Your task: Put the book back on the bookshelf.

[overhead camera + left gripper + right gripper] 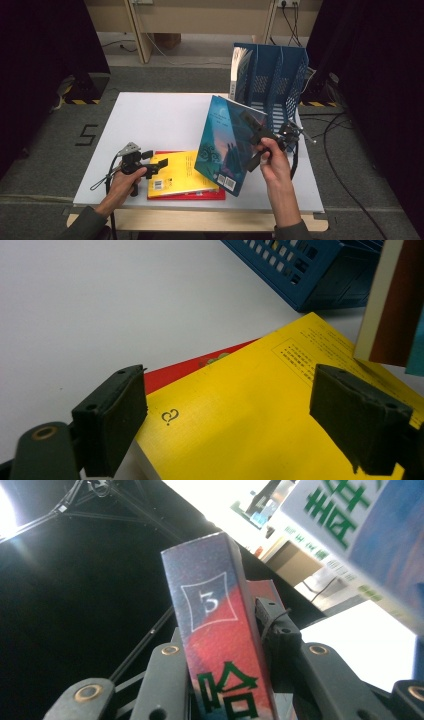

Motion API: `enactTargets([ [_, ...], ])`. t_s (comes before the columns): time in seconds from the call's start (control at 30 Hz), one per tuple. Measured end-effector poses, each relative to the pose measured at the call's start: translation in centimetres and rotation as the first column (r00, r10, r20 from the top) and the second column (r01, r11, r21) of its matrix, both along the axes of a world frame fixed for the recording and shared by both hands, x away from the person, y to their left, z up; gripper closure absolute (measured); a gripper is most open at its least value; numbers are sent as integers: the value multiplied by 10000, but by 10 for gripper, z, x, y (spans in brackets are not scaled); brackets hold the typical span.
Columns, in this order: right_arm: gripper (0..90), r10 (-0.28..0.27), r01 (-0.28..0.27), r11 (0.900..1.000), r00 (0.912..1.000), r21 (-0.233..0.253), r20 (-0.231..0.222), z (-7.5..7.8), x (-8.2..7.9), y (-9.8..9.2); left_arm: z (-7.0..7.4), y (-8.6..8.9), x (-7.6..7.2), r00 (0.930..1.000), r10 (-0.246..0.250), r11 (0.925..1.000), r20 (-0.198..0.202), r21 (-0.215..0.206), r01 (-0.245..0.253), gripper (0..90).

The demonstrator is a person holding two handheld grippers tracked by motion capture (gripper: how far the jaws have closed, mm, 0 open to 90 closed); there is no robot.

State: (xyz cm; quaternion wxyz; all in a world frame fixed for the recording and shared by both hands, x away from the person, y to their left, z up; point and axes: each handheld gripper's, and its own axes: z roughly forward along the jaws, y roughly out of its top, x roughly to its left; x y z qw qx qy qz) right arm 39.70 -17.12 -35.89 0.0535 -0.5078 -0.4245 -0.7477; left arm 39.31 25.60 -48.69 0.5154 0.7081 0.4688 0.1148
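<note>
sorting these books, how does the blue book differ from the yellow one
The blue book is lifted and tilted, clamped by the right gripper; the yellow book lies flat on a red book, with the left gripper open over it. The blue book looks larger. Both show barcodes.

White table point(150, 120); red book point(187, 195) flat just beside the left gripper point(150, 165); blue file rack point(277, 82) beyond the right gripper point(257, 142).

A teal-blue book point(226, 142), a yellow book point(179, 173) over a red one point(200, 195), a blue rack point(276, 80).
</note>
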Motion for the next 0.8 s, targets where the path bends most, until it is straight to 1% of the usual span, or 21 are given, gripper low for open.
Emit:
enactTargets([
  [0.03, 693, -83, 83, 10000, 9999, 8, -67, 0, -1, -3, 0, 0, 0, 10000, -14, 10000, -20, -7, 14, 145],
  [0.13, 693, -185, 185, 9998, 9998, -29, -35, 3, -5, -10, 0, -1, 1, 10000, -24, 10000, -38, -13, 24, 145],
  [0.17, 693, -173, 173, 9998, 9998, -50, 57, 4, -6, -12, -1, -1, 2, 10000, -22, 10000, -63, -31, 21, 145],
  [0.23, 693, -327, 327, 9995, 9994, -5, 55, 5, -9, -17, -1, -1, 2, 9999, -16, 10000, -106, -90, 15, 145],
  [0.27, 693, -336, 336, 9994, 9994, 63, 75, 6, -11, -19, 0, -1, 2, 9999, -18, 10000, -107, -87, 17, 145],
  [0.37, 693, -680, 676, 9973, 9976, 286, 134, 7, -15, -29, -1, -1, 3, 9999, 5, 9999, -152, -173, -7, 145],
  [0.43, 694, -817, 810, 9962, 9964, 325, 208, 8, -19, -35, -1, -1, 3, 9999, 10, 9998, -166, -200, -13, 145],
  [0.47, 697, -983, 972, 9944, 9948, 407, 264, 9, -20, -38, -1, -1, 3, 9998, 28, 9997, -194, -232, -32, 145],
  [0.5, 698, -981, 965, 9946, 9943, 383, 408, 11, -21, -42, -1, -1, 3, 9997, 24, 9996, -224, -282, -30, 145],
  [0.53, 698, -1125, 1110, 9929, 9930, 428, 346, 12, -23, -45, -1, -1, 3, 9997, 22, 9995, -241, -315, -29, 145],
  [0.6, 700, -1230, 1211, 9918, 9913, 403, 476, 14, -25, -51, -1, -2, 4, 9996, -22, 9993, -285, -366, 12, 145],
  [0.63, 699, -1363, 1345, 9900, 9898, 426, 404, 14, -27, -54, -1, -2, 4, 9995, -23, 9992, -303, -400, 11, 145],
  [0.7, 700, -1506, 1479, 9869, 9878, 650, 394, 14, -27, -60, -1, -3, 4, 9995, -42, 9992, -307, -396, 30, 145],
  [0.77, 699, -1669, 1645, 9851, 9847, 507, 496, 16, -27, -64, -1, -3, 4, 9995, -37, 9992, -317, -388, 24, 145],
  [0.8, 700, -1750, 1727, 9836, 9836, 526, 429, 17, -27, -65, -1, -3, 5, 9995, -36, 9992, -324, -410, 23, 145],
])
